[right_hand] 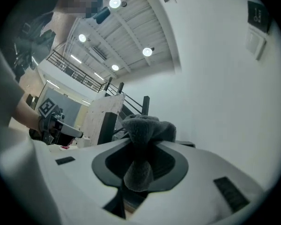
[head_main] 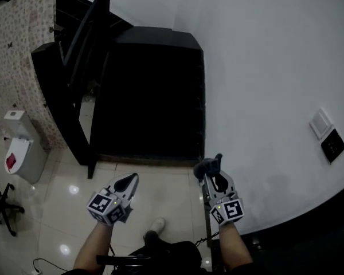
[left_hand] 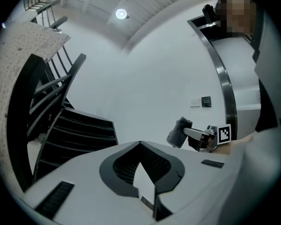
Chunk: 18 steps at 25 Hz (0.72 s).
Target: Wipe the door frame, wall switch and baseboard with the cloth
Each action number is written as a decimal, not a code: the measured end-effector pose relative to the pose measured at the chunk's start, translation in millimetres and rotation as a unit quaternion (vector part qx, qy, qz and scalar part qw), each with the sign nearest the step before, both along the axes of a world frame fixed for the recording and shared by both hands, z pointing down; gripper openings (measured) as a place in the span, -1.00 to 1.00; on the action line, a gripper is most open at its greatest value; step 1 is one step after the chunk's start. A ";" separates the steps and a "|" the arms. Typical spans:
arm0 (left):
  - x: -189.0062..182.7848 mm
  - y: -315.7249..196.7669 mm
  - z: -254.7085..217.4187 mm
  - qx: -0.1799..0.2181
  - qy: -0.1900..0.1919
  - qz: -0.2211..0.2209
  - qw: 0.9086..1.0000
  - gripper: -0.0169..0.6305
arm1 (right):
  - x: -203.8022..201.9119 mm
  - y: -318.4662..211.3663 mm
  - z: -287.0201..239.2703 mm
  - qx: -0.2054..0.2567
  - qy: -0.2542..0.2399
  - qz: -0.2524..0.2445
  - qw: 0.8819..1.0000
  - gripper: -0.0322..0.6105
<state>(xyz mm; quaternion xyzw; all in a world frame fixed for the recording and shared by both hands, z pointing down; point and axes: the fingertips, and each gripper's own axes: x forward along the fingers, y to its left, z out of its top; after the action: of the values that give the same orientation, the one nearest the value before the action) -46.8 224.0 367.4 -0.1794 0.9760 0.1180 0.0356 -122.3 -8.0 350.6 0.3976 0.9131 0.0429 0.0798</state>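
My right gripper point(head_main: 214, 172) is shut on a bunched grey cloth point(head_main: 207, 166), held close to the white wall just above the floor. In the right gripper view the cloth point(right_hand: 147, 128) bulges out past the jaws and hangs down between them. My left gripper point(head_main: 128, 183) hovers over the tiled floor to the left, shut with nothing in it; its jaws point(left_hand: 140, 146) point at the wall. A white wall switch point(head_main: 320, 123) with a black panel point(head_main: 332, 146) beside it sits far to the right. The dark baseboard point(head_main: 301, 215) runs along the foot of the wall.
A black staircase point(head_main: 149, 90) with railings stands straight ahead, against the wall. A white toilet point(head_main: 18, 148) stands at the far left by a patterned partition point(head_main: 17, 50). A dark metal frame point(left_hand: 226, 86) rises at the right of the left gripper view. The floor is glossy tile point(head_main: 74, 211).
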 end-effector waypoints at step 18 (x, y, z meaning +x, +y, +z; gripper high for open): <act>-311.3 -129.4 -54.1 0.033 -0.052 0.315 0.947 -0.94 | -164.0 -99.4 -64.7 0.047 -0.064 0.292 0.953 -0.64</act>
<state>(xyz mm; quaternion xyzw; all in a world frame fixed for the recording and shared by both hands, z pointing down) -358.1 94.5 313.2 -0.4827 0.8619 0.1462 0.0534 -286.3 -107.4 285.9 0.1131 0.9793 0.1326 0.1035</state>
